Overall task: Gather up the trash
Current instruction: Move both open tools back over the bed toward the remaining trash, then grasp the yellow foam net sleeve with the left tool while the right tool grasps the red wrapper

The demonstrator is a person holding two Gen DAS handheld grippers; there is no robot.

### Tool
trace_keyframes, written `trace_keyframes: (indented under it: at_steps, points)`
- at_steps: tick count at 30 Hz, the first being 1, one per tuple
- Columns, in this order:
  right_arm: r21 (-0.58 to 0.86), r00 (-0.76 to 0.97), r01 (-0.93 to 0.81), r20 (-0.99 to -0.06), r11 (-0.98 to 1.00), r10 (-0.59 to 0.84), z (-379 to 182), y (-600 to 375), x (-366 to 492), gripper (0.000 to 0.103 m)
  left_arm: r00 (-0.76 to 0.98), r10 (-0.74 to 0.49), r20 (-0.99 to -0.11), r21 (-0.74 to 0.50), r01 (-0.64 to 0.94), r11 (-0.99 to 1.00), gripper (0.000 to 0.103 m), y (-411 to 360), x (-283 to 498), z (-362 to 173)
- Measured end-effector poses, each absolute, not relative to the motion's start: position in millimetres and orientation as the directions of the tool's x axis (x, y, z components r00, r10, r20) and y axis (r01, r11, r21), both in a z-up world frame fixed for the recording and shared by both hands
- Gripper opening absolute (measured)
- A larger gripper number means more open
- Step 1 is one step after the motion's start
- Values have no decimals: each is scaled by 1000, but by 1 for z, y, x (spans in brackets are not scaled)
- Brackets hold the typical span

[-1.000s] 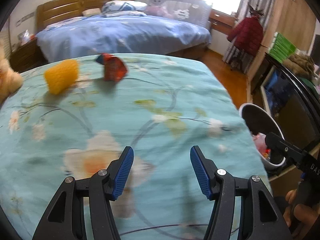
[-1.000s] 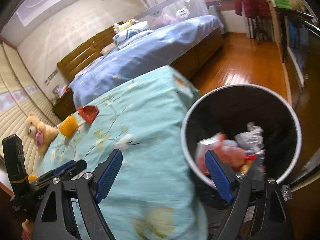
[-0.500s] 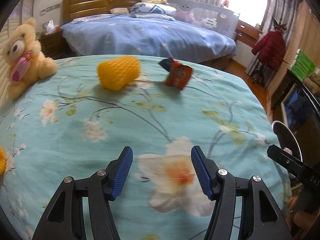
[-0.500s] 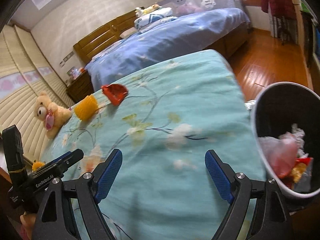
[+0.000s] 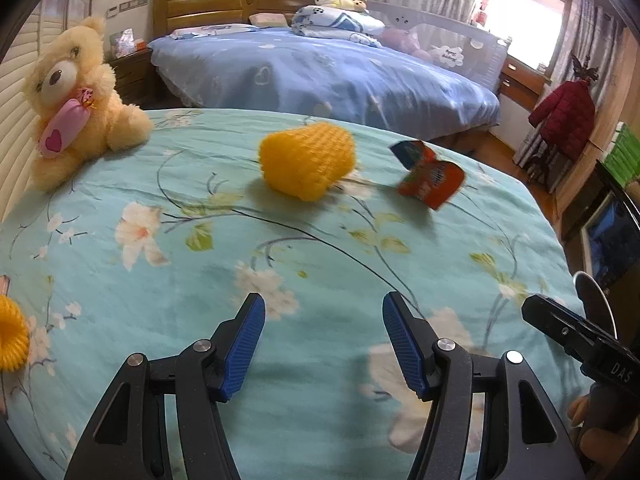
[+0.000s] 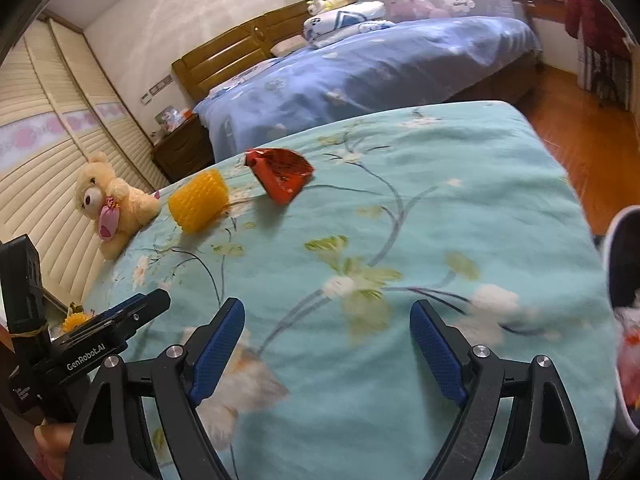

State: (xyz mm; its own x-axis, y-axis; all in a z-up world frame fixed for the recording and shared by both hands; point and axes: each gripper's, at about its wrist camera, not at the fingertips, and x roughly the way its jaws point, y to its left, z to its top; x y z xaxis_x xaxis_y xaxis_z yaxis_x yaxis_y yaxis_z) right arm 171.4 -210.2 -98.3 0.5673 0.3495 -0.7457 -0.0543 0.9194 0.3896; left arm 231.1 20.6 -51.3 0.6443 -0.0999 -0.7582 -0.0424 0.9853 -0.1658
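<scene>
- Red snack wrapper (image 5: 431, 179): crumpled, lies loose on the teal floral bedspread (image 5: 320, 264), well beyond both grippers; probably the next trash to collect.
- Yellow foam net sleeve (image 5: 307, 164): just beside the wrapper, on the side nearer the teddy bear (image 5: 76, 100).
- Trash bin (image 6: 624, 312): off the bedspread's edge, far from the wrapper, already holding scraps.
- Left gripper (image 5: 323, 344): jaws apart, empty, hovering above the bedspread.
- Right gripper (image 6: 327, 344): jaws spread wider, empty, likewise facing the wrapper.
</scene>
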Motion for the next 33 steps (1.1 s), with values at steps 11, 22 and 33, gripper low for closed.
trace_keyframes:
  at_steps: [11,22,33]
  points:
    - [384,545,-96,-752,918,371,-104,-181,216,86,650,-88,-755,-175,-70,982,62,40,270,-54]
    - [374,545,-100,-754,922,365,-111,-169,260,86,657,-92,-748,-182,-70,981,62,45,314,-61]
    - [323,572,-91,-757,942,315,-111,-162,277,74,672,-90,-735,-182,-68,981,42,42,333,-70]
